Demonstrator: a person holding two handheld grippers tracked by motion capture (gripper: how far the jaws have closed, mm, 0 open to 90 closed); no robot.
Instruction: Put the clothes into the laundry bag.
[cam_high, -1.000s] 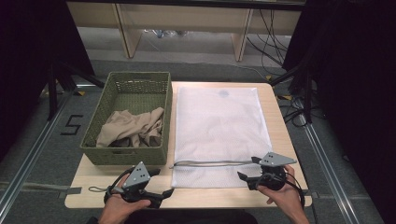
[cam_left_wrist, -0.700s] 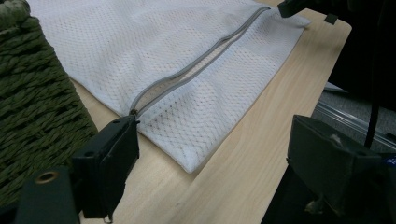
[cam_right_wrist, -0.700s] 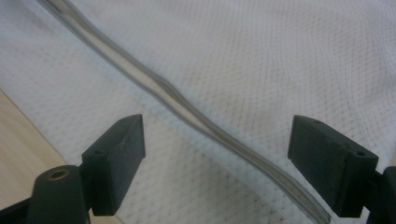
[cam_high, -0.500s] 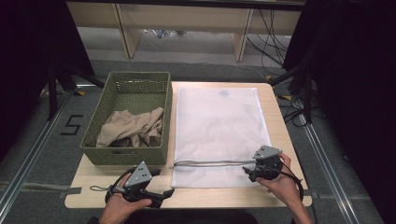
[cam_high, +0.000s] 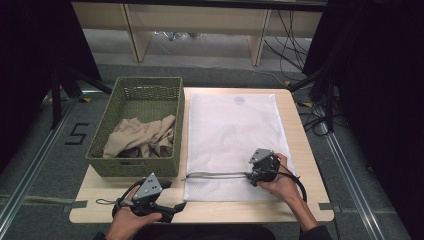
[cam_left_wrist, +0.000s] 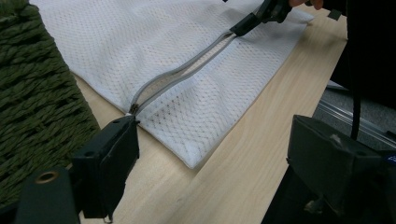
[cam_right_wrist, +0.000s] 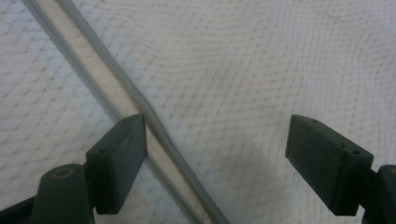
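Right gripper (cam_high: 254, 176) over the mesh bag (cam_high: 230, 135) zipper (cam_high: 217, 175) (jaws spread) — left gripper (cam_high: 172, 207), at seven o'clock, jaws parted too.

Wide-open tongs (cam_right_wrist: 215, 170) just above white mesh bag (cam_right_wrist: 280, 60), grey zipper (cam_right_wrist: 140, 107) by one jaw

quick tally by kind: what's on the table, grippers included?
White mesh zippered laundry bag: 1
Green woven plastic basket: 1
Beige crumpled garment in the basket: 1
Hand-held black two-jaw grippers: 2, the left gripper and the right gripper
Total: 5
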